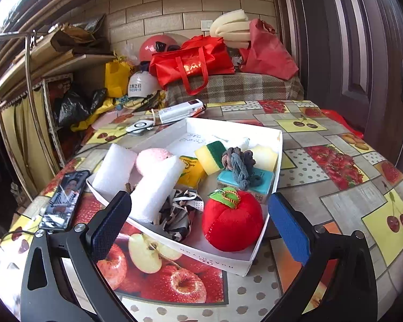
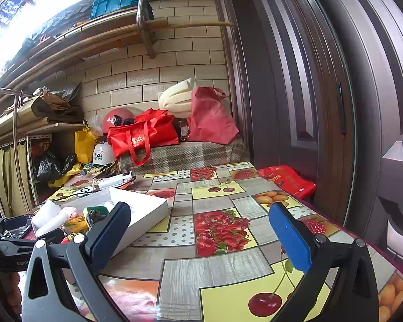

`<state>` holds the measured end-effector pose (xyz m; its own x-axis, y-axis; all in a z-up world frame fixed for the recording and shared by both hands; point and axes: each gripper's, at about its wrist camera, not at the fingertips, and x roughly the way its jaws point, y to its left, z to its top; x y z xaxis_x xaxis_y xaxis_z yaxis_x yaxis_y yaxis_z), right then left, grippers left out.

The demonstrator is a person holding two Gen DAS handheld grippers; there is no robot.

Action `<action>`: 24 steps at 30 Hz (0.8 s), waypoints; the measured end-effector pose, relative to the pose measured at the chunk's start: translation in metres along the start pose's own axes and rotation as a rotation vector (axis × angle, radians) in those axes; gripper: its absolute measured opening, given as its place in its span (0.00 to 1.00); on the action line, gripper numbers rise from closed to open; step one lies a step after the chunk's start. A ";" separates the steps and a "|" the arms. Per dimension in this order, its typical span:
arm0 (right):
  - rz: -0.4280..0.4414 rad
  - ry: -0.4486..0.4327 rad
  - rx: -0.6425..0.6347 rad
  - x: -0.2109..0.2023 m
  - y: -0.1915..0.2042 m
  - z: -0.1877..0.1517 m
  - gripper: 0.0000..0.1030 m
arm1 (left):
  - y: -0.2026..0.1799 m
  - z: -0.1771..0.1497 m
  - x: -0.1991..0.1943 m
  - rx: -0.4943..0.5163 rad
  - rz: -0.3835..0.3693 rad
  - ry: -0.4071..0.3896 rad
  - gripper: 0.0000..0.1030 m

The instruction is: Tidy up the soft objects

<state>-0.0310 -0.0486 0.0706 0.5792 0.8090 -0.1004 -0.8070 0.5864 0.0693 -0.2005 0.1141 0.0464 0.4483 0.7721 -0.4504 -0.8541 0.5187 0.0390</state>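
Observation:
A white cardboard box [image 1: 278, 145] lies on the table and holds several soft things: a red plush apple [image 1: 232, 221], two white foam blocks [image 1: 155, 187], a pink sponge [image 1: 150, 158], a yellow-green sponge [image 1: 209, 157], a grey knotted rope [image 1: 239, 166] on a teal block [image 1: 258, 179], and a black-and-white cloth [image 1: 180, 212]. My left gripper [image 1: 198, 218] is open and empty, just in front of the box, above the apple's near side. My right gripper [image 2: 198, 230] is open and empty over the tablecloth, right of the box [image 2: 145, 212].
A phone [image 1: 64, 201] lies left of the box with a cable. A remote-like device [image 1: 139, 127] and a white carton [image 1: 180, 111] lie behind it. The table [image 2: 228, 265] has a fruit-print cloth. Red bags [image 1: 193, 64] sit on a plaid-covered bench. A dark door [image 2: 309, 94] stands at right.

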 end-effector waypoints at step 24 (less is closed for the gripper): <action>0.022 0.023 0.025 0.003 0.001 -0.002 1.00 | -0.023 0.000 0.001 0.093 0.009 0.017 1.00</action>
<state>-0.0302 -0.0461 0.0685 0.5584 0.8207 -0.1215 -0.8162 0.5696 0.0966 -0.1801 0.1025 0.0453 0.4360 0.7708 -0.4645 -0.8293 0.5446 0.1254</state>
